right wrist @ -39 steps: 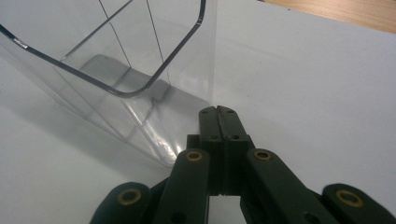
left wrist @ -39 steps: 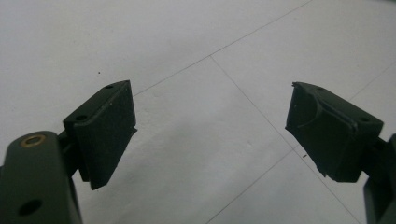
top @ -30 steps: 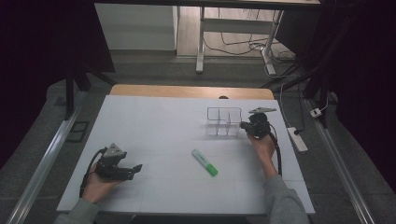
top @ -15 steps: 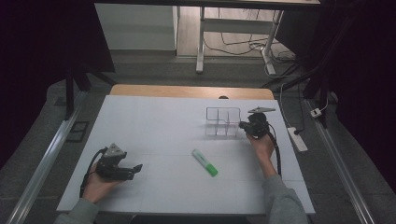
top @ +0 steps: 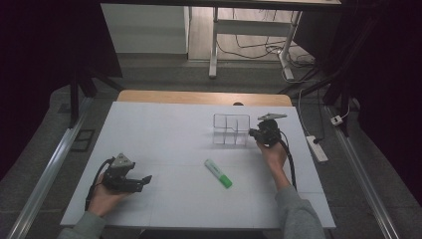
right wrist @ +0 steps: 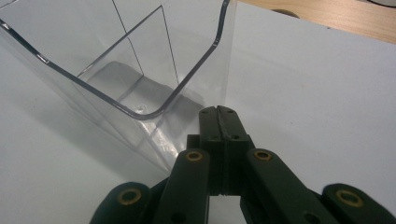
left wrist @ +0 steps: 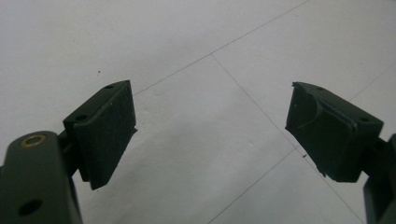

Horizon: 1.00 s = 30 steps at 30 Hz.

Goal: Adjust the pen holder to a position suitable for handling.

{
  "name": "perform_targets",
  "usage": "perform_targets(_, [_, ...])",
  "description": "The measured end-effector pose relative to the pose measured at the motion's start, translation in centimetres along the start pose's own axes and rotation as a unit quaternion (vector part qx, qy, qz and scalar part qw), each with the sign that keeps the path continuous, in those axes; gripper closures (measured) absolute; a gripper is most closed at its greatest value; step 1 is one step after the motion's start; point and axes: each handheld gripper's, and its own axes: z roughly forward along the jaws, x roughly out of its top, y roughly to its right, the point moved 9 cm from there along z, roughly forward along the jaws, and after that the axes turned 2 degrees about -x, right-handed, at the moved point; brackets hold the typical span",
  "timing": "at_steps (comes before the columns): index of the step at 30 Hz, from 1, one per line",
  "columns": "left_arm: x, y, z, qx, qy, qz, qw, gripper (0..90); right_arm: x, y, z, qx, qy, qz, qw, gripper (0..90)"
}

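The right gripper (right wrist: 219, 116) has its two black jaws pressed flat together with nothing between them. Its tip sits right against the near corner of a clear plastic organiser (right wrist: 140, 70); whether it actually touches the wall is hard to tell. From the high view, the right gripper (top: 260, 133) is held just beside the right end of the organiser (top: 231, 129), which stands upright on the white table (top: 164, 129), toward the far right part of it. The organiser is an open-topped box split by thin clear dividers into compartments, all of them empty.

Nearer the person than the organiser, and a little to its left, a green marker (top: 218, 173) lies flat on the table, well apart from both grippers.

Far to the left of the organiser, near the table's front edge, the left gripper (top: 134, 181) rests in the person's hand. Seen up close, the left gripper (left wrist: 212, 135) has its jaws spread wide with only bare table between them.

My reading is that the closed right gripper is nudging or steadying the organiser, setting it in place before the marker goes in. The next move would likely call for one gripper to travel to the marker, open around its barrel, close, lift, and carry it over a compartment.
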Motion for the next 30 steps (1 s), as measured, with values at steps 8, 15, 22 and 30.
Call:
perform_targets(8, [0.0,0.0,0.0,0.001,-0.001,0.0,1.0,15.5,0.3,-0.4,0.3,0.002,0.002,-0.002,1.0,89.7])
perform_targets(15, [0.0,0.0,0.0,0.001,-0.001,0.0,1.0,15.5,0.6,-0.9,0.6,0.004,0.004,-0.006,1.0,89.6])
perform_targets(22, [0.0,0.0,0.0,0.0,0.0,0.0,1.0,15.5,0.9,-1.5,0.9,0.006,0.005,-0.011,0.9999,89.6])
perform_targets(30, [0.0,0.0,0.1,0.0,-0.002,0.001,1.0,15.5,1.2,-2.3,1.4,0.01,0.004,-0.015,0.9998,89.7])
